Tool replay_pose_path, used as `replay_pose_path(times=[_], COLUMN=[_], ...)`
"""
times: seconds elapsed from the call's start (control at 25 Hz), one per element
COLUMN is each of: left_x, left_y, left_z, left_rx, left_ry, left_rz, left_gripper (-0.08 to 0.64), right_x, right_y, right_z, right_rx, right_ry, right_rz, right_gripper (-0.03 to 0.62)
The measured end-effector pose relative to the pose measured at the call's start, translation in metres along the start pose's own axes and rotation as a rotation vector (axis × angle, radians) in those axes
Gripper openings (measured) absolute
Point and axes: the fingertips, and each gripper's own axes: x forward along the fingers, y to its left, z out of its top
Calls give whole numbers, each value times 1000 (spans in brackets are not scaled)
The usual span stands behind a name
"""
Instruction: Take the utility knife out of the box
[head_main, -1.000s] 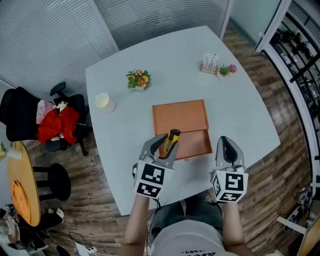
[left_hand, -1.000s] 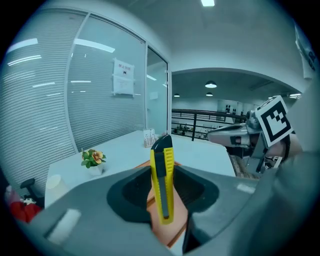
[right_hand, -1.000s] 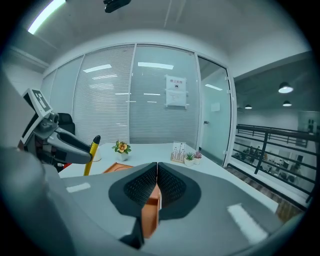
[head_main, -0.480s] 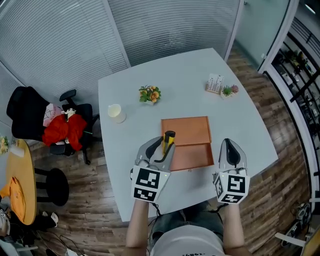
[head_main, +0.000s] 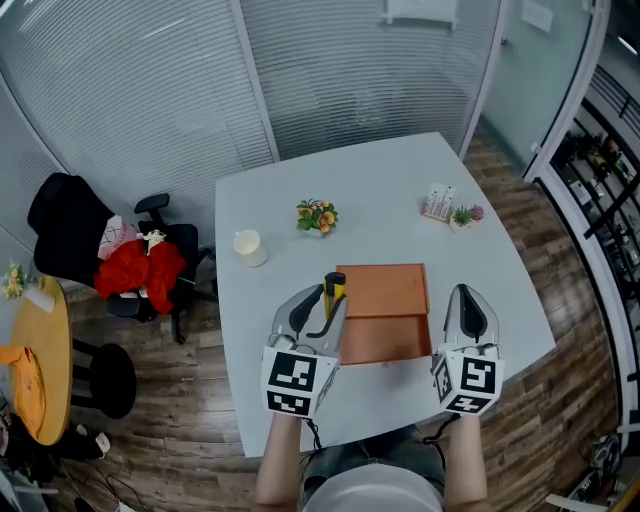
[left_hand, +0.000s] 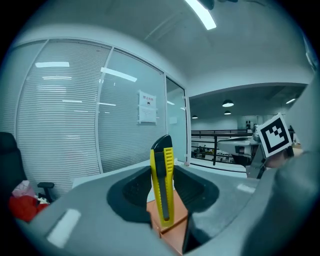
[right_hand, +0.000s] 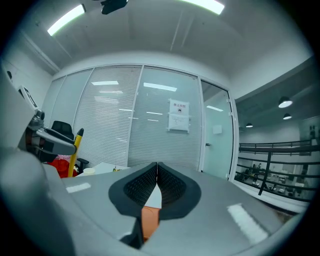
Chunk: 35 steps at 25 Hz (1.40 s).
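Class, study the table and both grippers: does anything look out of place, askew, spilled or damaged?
Nothing is spilled or damaged. The only thing out of its place is the utility knife: it stands upright, clamped in the left gripper, lifted out of the open orange box rather than lying inside it.

Knife (left_hand: 162, 185) of glossy yellow and black plastic. Box (head_main: 383, 310) smooth, matt orange-brown, perhaps card or wood. Table (head_main: 380, 190) smooth, matt, pale grey. Floor (head_main: 200, 400) of wood planks. Red cloth (head_main: 135, 270) on a chair (head_main: 60, 225). Jaws of matt grey plastic with black ribbed pads (left_hand: 132, 192).
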Motion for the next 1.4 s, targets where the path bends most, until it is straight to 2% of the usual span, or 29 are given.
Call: replay_pose_path(times=[0.48, 0.8, 1.4], left_x=[-12, -9, -5], left_y=[16, 16, 12], left_z=[30, 34, 34], left_rx=[0, 10, -10], left_ry=[-88, -96, -91], left_rz=[62, 72, 46], left_gripper=[143, 143, 143], right_x=[11, 12, 12], right_y=[4, 0, -4], right_z=[27, 30, 29], right_rx=[-1, 16, 16], right_ry=[-57, -57, -43], right_rz=[5, -1, -18], right_gripper=[29, 28, 28])
